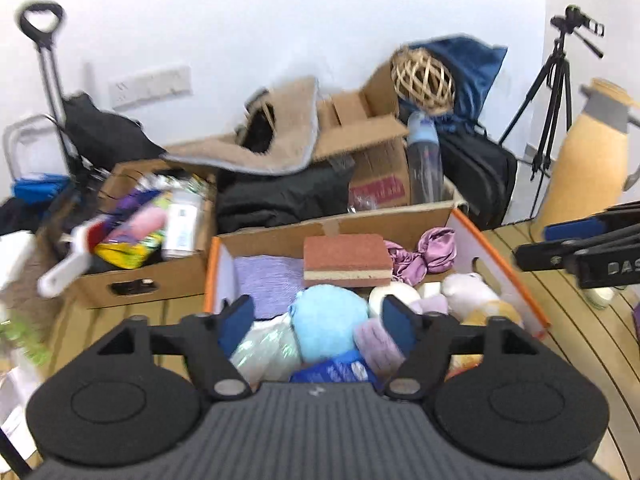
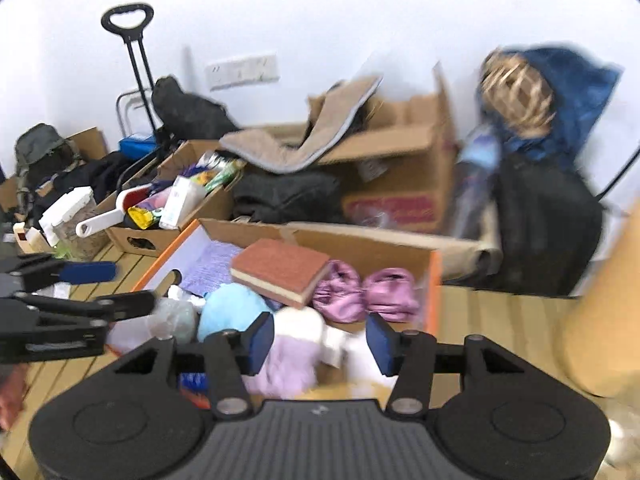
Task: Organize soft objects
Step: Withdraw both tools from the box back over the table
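Observation:
An orange-edged cardboard box (image 1: 496, 256) on the wooden slat table holds soft things: a light blue plush ball (image 1: 328, 320), a red sponge block (image 1: 347, 260), a pink satin scrunchie (image 1: 424, 256), a purple cloth (image 1: 268, 280), a lilac fuzzy piece (image 1: 376, 340) and a pale plush toy (image 1: 472, 292). My left gripper (image 1: 318, 326) hangs open above the box, nothing pressed between its blue pads. My right gripper (image 2: 320, 342) is open over the box's near end, above the lilac piece (image 2: 284, 364) and a white soft thing (image 2: 300, 324). The left gripper (image 2: 76, 280) shows at the left edge.
A second cardboard box (image 1: 132, 272) of mixed packets stands to the left. Behind are larger boxes (image 1: 376, 152), a beige mat (image 1: 276, 140), a black bag (image 1: 476, 168), a wicker ball (image 1: 424, 76), a tripod (image 1: 556, 92) and a tan jug (image 1: 588, 156). A trolley handle (image 1: 44, 40) stands far left.

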`<state>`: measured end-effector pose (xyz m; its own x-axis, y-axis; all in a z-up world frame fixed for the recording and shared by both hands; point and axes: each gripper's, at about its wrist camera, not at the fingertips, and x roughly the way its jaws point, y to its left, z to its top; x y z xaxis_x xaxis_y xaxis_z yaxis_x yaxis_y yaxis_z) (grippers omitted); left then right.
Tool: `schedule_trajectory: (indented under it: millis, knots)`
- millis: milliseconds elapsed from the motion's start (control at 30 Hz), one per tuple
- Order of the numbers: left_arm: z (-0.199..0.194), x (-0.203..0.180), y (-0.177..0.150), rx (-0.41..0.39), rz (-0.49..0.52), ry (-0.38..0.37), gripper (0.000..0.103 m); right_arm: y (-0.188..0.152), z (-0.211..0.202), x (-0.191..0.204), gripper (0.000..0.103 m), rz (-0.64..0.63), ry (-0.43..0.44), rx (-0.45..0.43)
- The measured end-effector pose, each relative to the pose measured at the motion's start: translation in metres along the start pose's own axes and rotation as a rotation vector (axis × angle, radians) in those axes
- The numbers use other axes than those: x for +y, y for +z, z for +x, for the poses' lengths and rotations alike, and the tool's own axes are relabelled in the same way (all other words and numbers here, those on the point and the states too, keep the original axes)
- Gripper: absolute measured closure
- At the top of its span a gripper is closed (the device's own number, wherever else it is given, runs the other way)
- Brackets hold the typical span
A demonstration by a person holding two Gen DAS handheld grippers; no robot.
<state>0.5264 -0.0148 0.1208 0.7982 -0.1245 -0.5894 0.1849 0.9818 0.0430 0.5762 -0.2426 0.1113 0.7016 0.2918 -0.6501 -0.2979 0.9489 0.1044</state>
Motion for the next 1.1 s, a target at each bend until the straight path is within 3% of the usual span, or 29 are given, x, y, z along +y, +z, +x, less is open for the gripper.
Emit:
schedule_trajectory:
  millis: [67,167,233,367,633,733,900,1100]
  knots:
    - [-0.028,-0.001,-0.011,-0.065,-0.028,0.033,0.01,-0.011,-0.033,0.005,0.04,-0.016,-0.036,-0.044]
    - [-0.064,-0.005,-0.033,-0.153,-0.049,0.09,0.006,-0.034,-0.081,0.013,0.02,-0.015,-0.086,-0.156]
    - [-0.087,-0.009,-0.047,-0.203,-0.046,0.116,0.005,-0.054,-0.11,0.019,0.013,-0.015,-0.117,-0.25]
    - [-0.136,-0.018,-0.075,-0.284,-0.055,0.123,0.005,-0.094,-0.154,0.031,0.012,0.018,-0.134,-0.348]
    - [-0.231,-0.042,-0.143,-0.366,-0.081,0.084,0.0,-0.18,-0.227,0.057,0.01,0.044,-0.121,-0.445]
    - [-0.261,-0.054,-0.179,-0.389,-0.051,0.114,0.0,-0.222,-0.249,0.067,0.01,0.03,-0.148,-0.442]
    - [-0.309,-0.089,-0.251,-0.447,0.061,0.181,0.0,-0.293,-0.276,0.082,0.01,0.053,-0.111,-0.428]
    - [-0.367,-0.112,-0.319,-0.462,0.022,0.174,0.0,-0.36,-0.316,0.109,0.01,0.047,-0.107,-0.403]
